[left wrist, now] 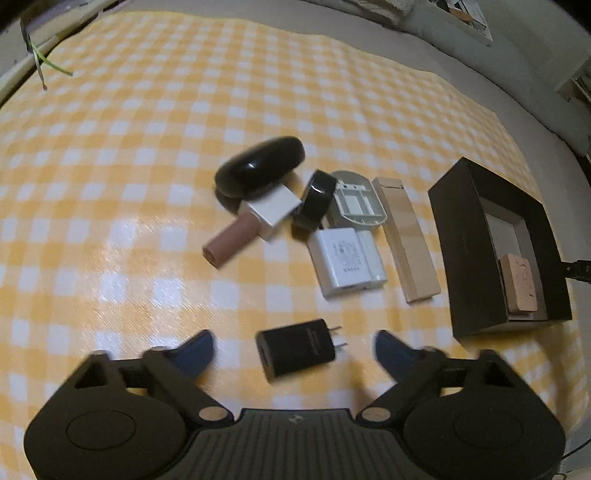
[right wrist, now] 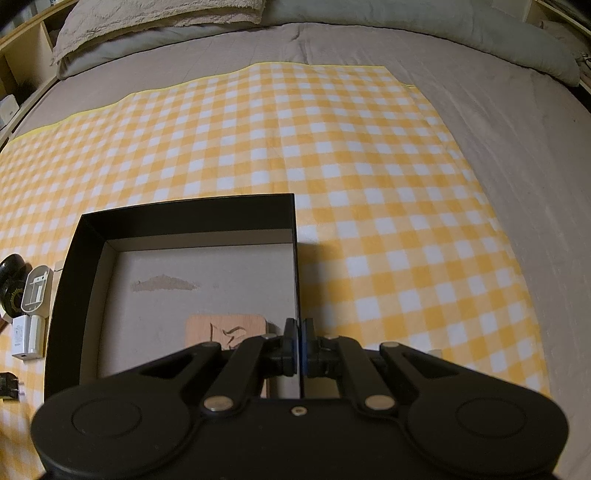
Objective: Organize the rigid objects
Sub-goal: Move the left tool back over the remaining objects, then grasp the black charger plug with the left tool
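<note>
My left gripper (left wrist: pixel 294 338) is open just above the yellow checked cloth. A black plug charger (left wrist: pixel 295 350) lies between its blue fingertips (left wrist: pixel 199 350) with a gap on both sides. Beyond it lie a white charger (left wrist: pixel 345 262), a pink tube with a white cap (left wrist: pixel 240 236), a glossy black oval case (left wrist: pixel 258 170), a black ring (left wrist: pixel 314 199), a grey plastic plate (left wrist: pixel 356 203) and a wooden block (left wrist: pixel 406 240). The open black box (left wrist: pixel 476 258) stands to the right. My right gripper (right wrist: pixel 299 332) is shut on the right wall of the black box (right wrist: pixel 184 214), which holds a wooden coaster (right wrist: pixel 225 332).
The checked cloth (right wrist: pixel 369 166) lies on a bed with a grey sheet (right wrist: pixel 517 166) all round it. Pillows and folded bedding (right wrist: pixel 166 14) run along the far side. Shelving (right wrist: pixel 22 66) stands past the bed's left edge. Bare cloth stretches left of and beyond the objects.
</note>
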Tool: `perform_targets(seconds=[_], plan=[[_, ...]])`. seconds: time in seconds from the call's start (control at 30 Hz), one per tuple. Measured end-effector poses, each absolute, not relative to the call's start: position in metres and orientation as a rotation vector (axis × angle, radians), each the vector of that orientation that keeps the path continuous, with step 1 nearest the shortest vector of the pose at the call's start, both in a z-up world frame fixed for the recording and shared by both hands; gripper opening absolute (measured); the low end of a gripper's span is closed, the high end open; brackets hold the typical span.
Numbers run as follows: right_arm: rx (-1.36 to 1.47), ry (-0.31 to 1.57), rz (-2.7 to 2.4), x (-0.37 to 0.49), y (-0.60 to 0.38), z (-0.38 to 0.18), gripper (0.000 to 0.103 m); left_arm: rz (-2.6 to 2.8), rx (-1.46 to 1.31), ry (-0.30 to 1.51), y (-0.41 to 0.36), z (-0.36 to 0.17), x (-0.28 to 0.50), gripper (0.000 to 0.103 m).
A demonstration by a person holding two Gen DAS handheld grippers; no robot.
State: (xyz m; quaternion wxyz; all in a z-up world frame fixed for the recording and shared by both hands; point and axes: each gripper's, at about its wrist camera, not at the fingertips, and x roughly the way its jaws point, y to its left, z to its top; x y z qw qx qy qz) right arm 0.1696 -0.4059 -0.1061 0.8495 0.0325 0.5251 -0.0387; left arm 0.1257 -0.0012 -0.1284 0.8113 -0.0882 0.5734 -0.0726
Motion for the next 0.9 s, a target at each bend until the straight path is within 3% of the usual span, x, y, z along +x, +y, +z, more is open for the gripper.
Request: perform_targets(seconds=[0.2, 0.27, 0.4, 0.9], plan=[[0.066, 1.107, -0.083, 0.170, -0.406, -0.106, 0.003, -0.135, -0.212, 1.247, -0.004, -0.130, 0.131, 0.071], [0.068, 1.107, -0.083, 0.170, -0.405, -0.107, 0.003, -0.130, -0.207, 1.259, -0.005, -0.131, 0.132, 0.059], [0.067, 1.108, -0.083, 0.170, -0.404, -0.107, 0.003, -0.155, -0.182, 1.303, -0.011, -0.140, 0.134, 0.050], [0.056, 1.113, -0.081, 0.171, -0.404, -0.108, 0.003, -0.209, -0.190, 1.258, -0.016, -0.131, 0.136, 0.048]])
